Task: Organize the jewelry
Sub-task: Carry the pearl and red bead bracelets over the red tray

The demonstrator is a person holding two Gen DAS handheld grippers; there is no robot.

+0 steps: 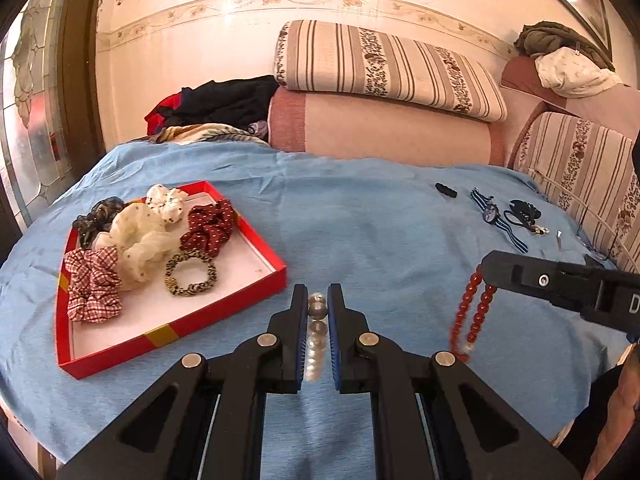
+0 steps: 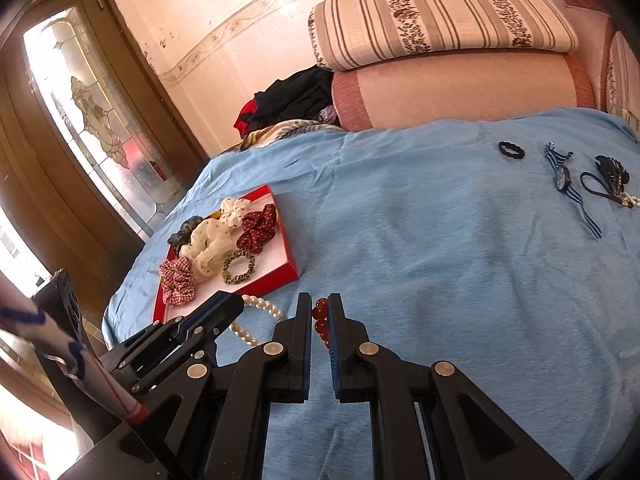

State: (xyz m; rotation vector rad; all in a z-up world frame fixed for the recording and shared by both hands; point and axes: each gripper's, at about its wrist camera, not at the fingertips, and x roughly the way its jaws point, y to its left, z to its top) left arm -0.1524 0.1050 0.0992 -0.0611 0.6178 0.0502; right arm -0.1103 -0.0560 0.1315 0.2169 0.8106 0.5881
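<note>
Midway over a blue cloth-covered table [image 1: 360, 208], the left gripper [image 1: 318, 300] is clamped on a string of white pearl beads [image 1: 316, 344], while the right gripper [image 2: 320, 312] is clamped on a loop of glossy red beads [image 2: 321, 322]; both pieces hang clear of the cloth, apparently in transit to the shallow red cardboard tray [image 1: 224, 316] at the left, which already holds fabric scrunchies [image 1: 140, 240]. Pinching each strand near its top likely lets the rest dangle untangled. Only the left wrist view shows the red loop's full hanging length [image 1: 474, 312]; only the right wrist view shows the pearls curving out beside the left gripper [image 2: 260, 312]. Well apart at the far right lie a blue striped-strap wristwatch [image 2: 564, 178] and a black hair tie [image 2: 511, 149], not yet sorted.
</note>
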